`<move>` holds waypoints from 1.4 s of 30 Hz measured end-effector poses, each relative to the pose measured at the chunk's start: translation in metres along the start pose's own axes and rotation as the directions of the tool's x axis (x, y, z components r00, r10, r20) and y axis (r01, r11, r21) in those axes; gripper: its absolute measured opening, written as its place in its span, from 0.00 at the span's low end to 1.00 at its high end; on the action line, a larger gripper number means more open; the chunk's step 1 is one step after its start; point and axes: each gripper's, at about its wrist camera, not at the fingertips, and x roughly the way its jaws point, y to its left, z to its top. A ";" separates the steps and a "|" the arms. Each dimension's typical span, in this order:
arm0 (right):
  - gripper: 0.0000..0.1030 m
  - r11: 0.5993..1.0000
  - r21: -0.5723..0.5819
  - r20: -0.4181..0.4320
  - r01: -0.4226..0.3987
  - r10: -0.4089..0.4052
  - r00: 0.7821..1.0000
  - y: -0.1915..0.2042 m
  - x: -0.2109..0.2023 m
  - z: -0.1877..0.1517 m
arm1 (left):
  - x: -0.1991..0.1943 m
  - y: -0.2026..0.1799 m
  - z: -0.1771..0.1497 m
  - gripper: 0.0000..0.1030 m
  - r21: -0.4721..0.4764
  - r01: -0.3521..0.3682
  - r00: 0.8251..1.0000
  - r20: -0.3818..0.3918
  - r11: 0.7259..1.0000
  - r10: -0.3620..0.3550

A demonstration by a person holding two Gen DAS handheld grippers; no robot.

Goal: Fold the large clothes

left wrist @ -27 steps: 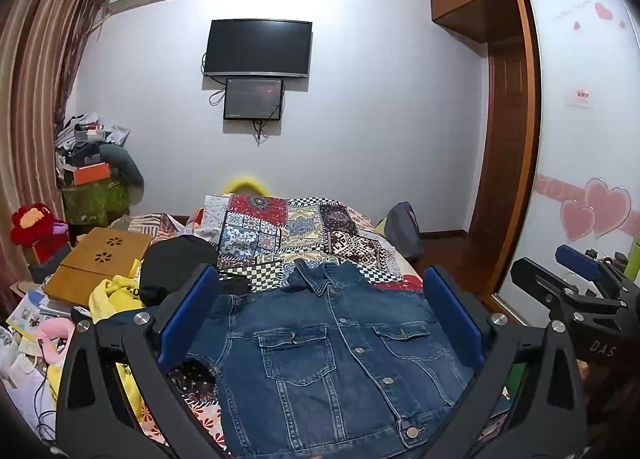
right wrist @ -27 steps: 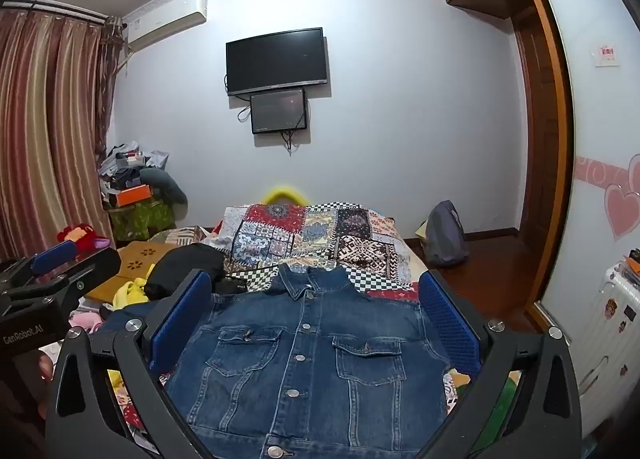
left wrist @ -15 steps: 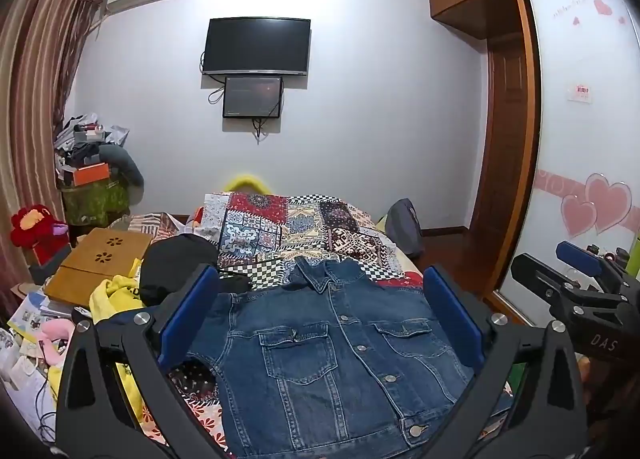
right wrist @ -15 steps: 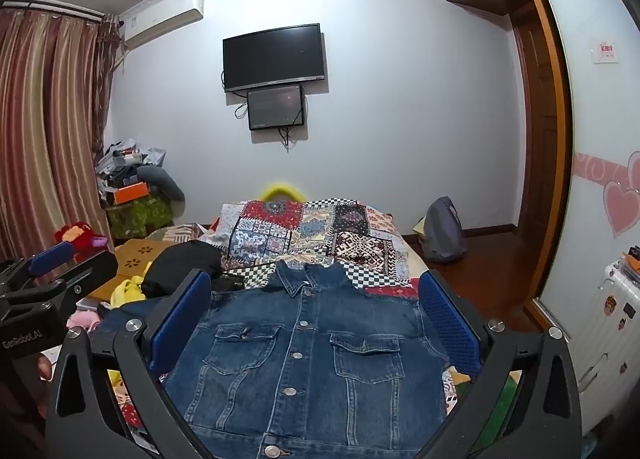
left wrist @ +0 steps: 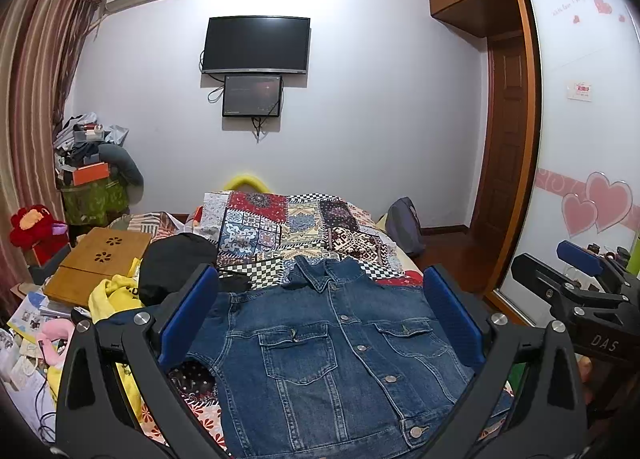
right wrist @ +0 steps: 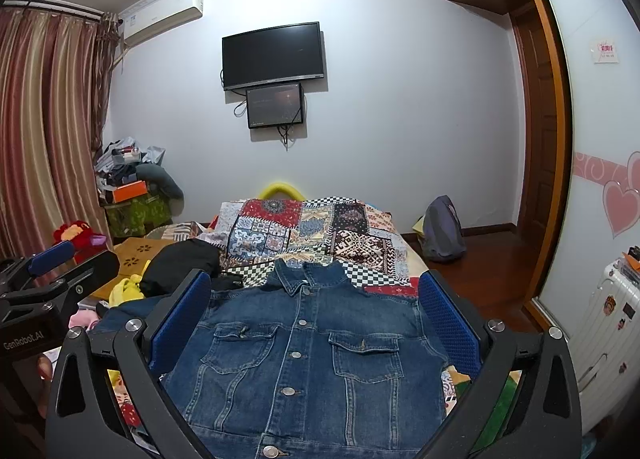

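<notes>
Left wrist view: the left gripper (left wrist: 320, 315) and the right gripper (right wrist: 316, 315) are wide open, holding nothing. The dark blue buttoned denim jacket (left wrist: 340, 359), lower centre, looks thick, stiff and rather heavy; better to grip it at the shoulder seams.

Blue denim jacket (left wrist: 332, 359); patchwork red-blue-checkered quilt (left wrist: 288, 227); blue pads (right wrist: 180, 323).

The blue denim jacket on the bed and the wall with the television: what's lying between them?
A patchwork quilt of red, blue and checkered squares covers the bed from the blue denim jacket collar back toward the television wall; both wrist views show it.
</notes>
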 end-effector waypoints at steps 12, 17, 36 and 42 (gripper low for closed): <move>1.00 1.000 0.000 0.000 -0.002 0.002 1.000 0.002 0.000 0.000 | 0.001 -0.005 0.001 1.00 0.004 -0.010 1.000 0.002 1.000 0.010; 1.00 1.000 -0.003 0.000 -0.003 0.003 1.000 0.003 0.000 0.000 | 0.002 -0.005 0.001 1.00 0.005 -0.011 1.000 0.003 1.000 0.011; 1.00 1.000 -0.001 -0.003 -0.006 0.006 1.000 0.003 -0.002 0.000 | 0.001 -0.003 0.001 1.00 0.007 -0.016 1.000 0.003 1.000 0.016; 1.00 1.000 -0.003 -0.002 -0.004 0.004 1.000 0.003 -0.002 0.000 | 0.001 -0.003 0.000 1.00 0.008 -0.014 1.000 0.003 1.000 0.014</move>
